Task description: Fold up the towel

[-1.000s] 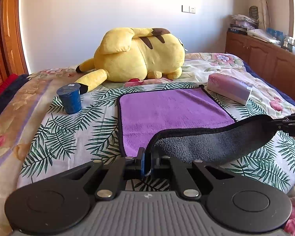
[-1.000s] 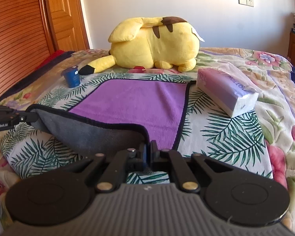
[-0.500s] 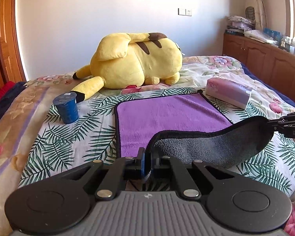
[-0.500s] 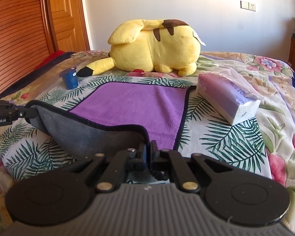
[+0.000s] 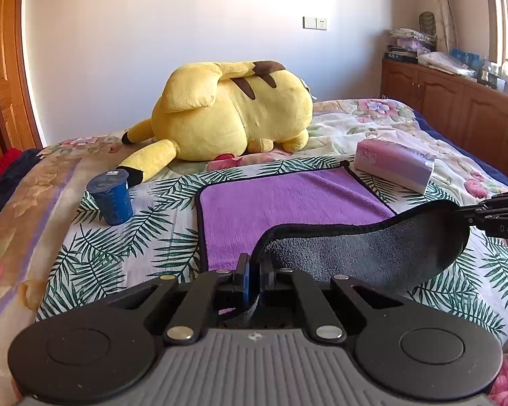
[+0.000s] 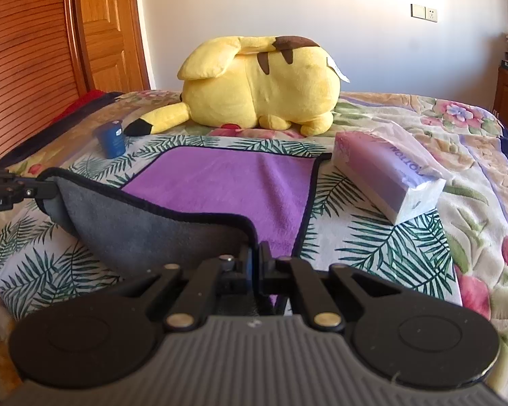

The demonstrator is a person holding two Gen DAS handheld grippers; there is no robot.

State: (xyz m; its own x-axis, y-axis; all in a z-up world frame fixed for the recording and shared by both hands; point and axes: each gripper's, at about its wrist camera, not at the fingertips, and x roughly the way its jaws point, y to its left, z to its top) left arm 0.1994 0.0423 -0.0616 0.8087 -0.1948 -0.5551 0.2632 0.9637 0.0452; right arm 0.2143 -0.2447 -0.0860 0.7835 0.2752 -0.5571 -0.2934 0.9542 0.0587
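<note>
Nearest, the left gripper (image 5: 253, 282) and right gripper (image 6: 255, 267) each pinch a near corner of the purple towel (image 5: 281, 203), lifted off the leaf-print bedspread (image 5: 145, 233). Beyond lie a blue cup (image 5: 110, 198), tissue pack (image 6: 386, 172), yellow plush (image 5: 233, 111), then white wall (image 5: 186, 27).

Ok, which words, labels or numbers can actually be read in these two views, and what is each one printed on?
"DAS": on the right hand-held gripper, seen from the left wrist; cut off at the frame edge.
"Robot.AI": on the left hand-held gripper, seen from the right wrist; its start is cut off.
"OTTON": on the tissue pack, upside down, partly hidden.
Label on the blue cup: too small to read.
Towel: none.
</note>
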